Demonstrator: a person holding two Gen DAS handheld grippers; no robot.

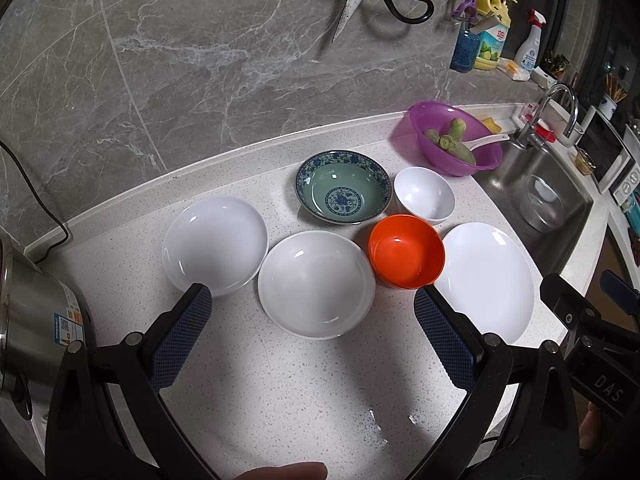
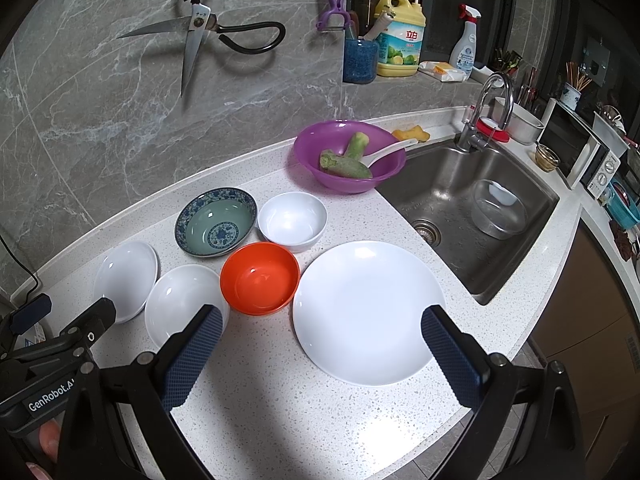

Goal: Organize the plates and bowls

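Note:
On the white counter lie a large white plate (image 2: 366, 312) (image 1: 486, 280), an orange bowl (image 2: 260, 278) (image 1: 406, 250), a small white bowl (image 2: 292, 220) (image 1: 424, 194), a blue-patterned green bowl (image 2: 216, 222) (image 1: 343, 186) and two white shallow dishes (image 1: 316, 284) (image 1: 215, 242) (image 2: 182, 304) (image 2: 126, 278). My left gripper (image 1: 314, 300) is open and empty, held above the nearer shallow dish. My right gripper (image 2: 322, 322) is open and empty, above the large plate's near left part.
A purple bowl (image 2: 348, 156) with green vegetable pieces and a white spoon stands beside the steel sink (image 2: 468, 216), which holds a clear container. A steel pot (image 1: 36, 312) stands at the left. Scissors (image 2: 196, 36) hang on the marble wall. The counter edge runs along the right.

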